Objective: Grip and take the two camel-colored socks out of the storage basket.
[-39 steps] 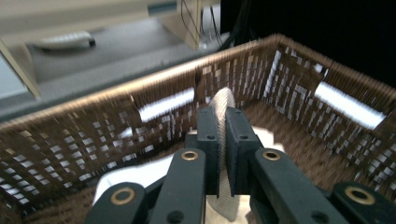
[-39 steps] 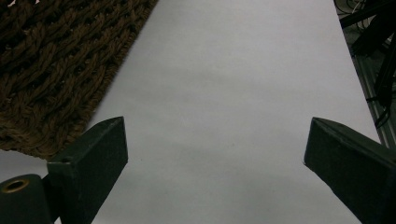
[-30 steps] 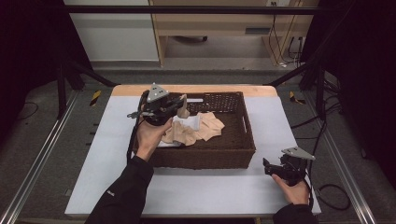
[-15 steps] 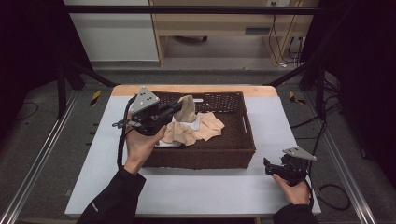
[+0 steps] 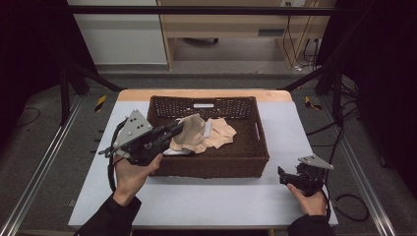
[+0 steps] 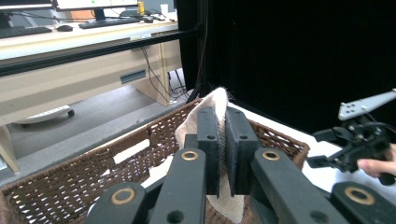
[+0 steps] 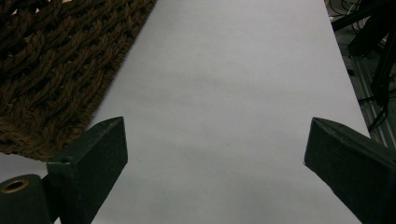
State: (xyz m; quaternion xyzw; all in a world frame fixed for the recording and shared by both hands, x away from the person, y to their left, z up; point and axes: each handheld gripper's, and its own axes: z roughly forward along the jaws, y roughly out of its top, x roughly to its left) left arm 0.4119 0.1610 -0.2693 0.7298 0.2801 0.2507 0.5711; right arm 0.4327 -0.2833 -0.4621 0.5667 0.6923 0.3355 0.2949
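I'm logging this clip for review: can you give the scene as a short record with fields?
surface: white table
container: brown wicker basket
contents: beige cloths
left tool: shut on a beige cloth, lifting part of it above the basket
right tool: open, nothing between its jaws, low over the table to the right of the basket

My left hand (image 5: 129, 173) carried the left gripper (image 5: 181, 126) raised and angled up toward the right in the high view, its jaws pinched close together, forearm reaching in from the bottom edge. My right hand (image 5: 306, 197) held the right gripper (image 5: 281, 174) low near the right side, jaws spread wide, pointing left.
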